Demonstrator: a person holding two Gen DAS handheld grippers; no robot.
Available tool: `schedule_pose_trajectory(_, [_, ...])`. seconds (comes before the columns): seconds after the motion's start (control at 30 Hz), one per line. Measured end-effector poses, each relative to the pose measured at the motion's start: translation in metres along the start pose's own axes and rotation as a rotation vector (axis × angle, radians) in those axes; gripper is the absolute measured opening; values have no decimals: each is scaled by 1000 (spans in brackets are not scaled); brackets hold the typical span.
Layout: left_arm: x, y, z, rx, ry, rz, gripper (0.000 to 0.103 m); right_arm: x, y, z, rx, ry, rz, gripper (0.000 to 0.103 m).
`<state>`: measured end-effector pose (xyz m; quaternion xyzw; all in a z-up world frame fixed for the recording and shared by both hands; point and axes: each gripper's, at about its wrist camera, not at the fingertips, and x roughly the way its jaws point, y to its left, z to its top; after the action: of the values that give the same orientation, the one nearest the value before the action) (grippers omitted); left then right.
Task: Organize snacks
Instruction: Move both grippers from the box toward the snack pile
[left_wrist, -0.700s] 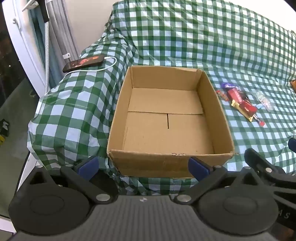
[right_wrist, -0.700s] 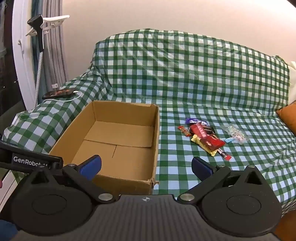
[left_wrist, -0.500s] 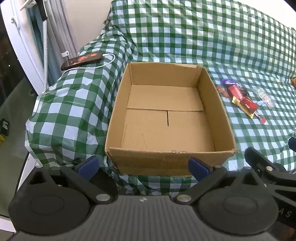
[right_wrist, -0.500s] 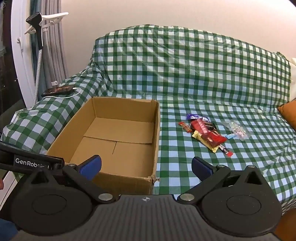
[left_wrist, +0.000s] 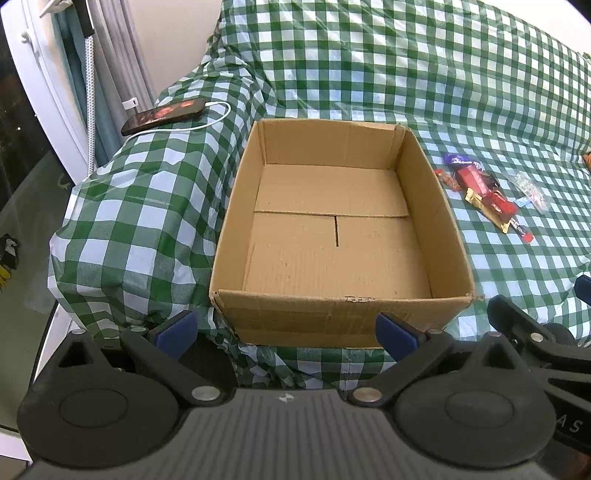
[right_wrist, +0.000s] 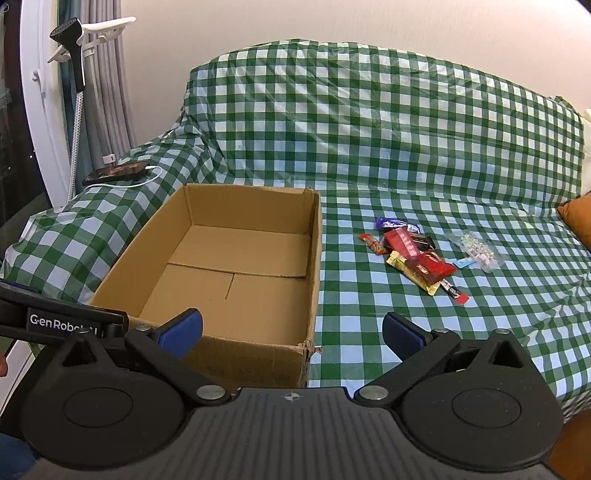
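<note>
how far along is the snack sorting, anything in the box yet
Nothing looks done: the cardboard box holds no snacks, only its bare floor flaps. Nothing is in hand either; the left gripper and right gripper both have their jaws open, holding nothing, short of the box's near wall. All of it is left: the pile of snack wrappers and the clear packet lie on the checked cloth, right of the box.

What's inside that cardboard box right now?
Nothing. The cardboard box shows only its bare folded bottom flaps. The snacks lie outside it on the checked cloth. The near wall hides a thin strip of floor in the right wrist view.
</note>
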<state>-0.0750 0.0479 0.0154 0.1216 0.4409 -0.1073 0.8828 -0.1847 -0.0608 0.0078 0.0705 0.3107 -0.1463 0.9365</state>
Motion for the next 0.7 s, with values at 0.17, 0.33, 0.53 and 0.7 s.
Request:
schedule_pose_trajectory(0.17, [2,0,0,1,3,5,103,4,-1,-4,-1,2,5,103])
schedule_pose_trajectory(0.33, [5,1,-2,5,12,8,103,7,-3,-1,10,79,12,103])
schedule_pose_trajectory(0.53, [11,-3,-1,14,28,15,103,12,-7,1,30,132,27,103])
schedule_pose_trajectory(0.7, [17,-10,5,38,45,2,103,19,-13,0,48,100,28,103])
